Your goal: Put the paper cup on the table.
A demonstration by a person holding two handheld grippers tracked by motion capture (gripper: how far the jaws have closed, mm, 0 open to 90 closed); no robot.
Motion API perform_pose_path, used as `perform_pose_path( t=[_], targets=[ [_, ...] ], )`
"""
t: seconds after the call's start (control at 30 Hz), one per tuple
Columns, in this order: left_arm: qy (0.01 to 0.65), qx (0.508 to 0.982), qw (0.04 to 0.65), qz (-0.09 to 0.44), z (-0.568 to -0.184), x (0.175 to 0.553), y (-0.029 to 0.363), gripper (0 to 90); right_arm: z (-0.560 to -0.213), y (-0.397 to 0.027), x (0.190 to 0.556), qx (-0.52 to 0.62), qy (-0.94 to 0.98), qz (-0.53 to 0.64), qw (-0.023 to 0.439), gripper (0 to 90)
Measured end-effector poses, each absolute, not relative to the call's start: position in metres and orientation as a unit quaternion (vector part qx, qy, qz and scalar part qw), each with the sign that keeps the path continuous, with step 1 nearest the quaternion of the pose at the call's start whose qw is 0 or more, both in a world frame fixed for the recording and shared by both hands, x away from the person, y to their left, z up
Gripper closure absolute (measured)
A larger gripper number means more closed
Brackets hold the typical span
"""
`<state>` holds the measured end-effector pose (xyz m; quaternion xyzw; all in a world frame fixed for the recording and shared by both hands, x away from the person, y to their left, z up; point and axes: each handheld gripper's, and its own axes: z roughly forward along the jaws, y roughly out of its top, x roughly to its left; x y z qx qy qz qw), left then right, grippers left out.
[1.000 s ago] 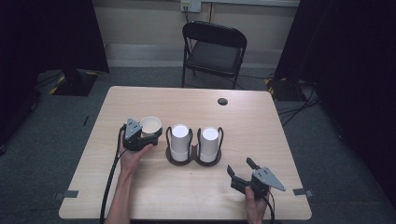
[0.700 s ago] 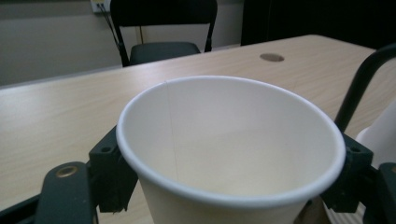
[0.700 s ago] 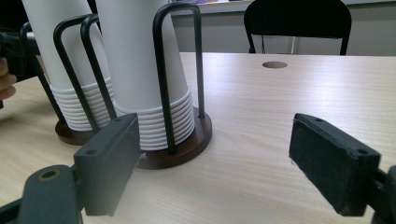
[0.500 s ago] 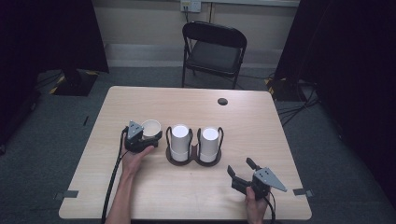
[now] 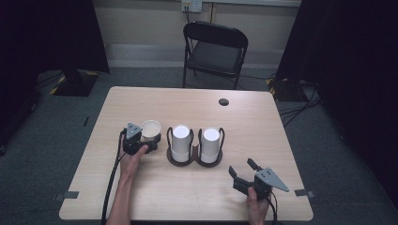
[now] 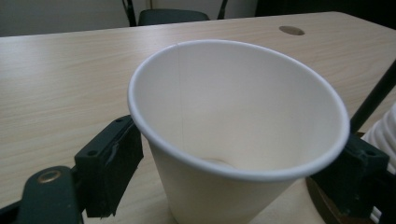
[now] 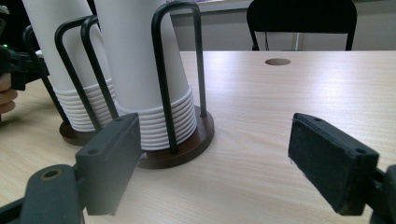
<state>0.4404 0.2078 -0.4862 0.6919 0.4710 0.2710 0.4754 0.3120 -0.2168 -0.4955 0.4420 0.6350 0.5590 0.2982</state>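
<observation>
So nearest the camera, the right gripper [image 5: 245, 172] sits low on the front right part of the table [image 5: 281, 136], jaws spread wide with nothing between them, pointing up and left toward the cup holder [image 5: 195, 160]. That hand looks parked, forearm coming straight in from the bottom edge.

A bit further in, the left gripper [image 5: 149, 142] is laid level on the table's left side, hand [image 5: 133, 158] wrapped around its body, jaws pointing right. The single paper cup [image 6: 233, 135] stands upright between them, just left of the holder. Its jaws have just been opening, and in the left gripper view the pads look like they sit either side of the cup without squeezing it, so I'd call it let go, cup set on the wood.

What could go wrong: pulling that gripper back crooked. The cup is light and empty, so a pad dragging on the wall would tip or slide it, maybe into the holder's wire loops right next door. Backing straight out along the jaws seems the safe bet.

Past that, both stacks of cups [image 5: 180, 142] stand in the holder, then the round hole [image 5: 224, 101] in the tabletop, and the black folding chair [image 5: 215, 51] at the far side.
</observation>
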Motion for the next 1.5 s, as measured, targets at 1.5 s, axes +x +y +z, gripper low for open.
perform_pose_path(
  t=[1.5],
  targets=[
    [0.445,0.67,0.498,0.324,-0.481,0.3,0.181,15.5,-0.495,-0.215,0.311,0.439,0.641,0.554,0.3,17.7]
  ],
)
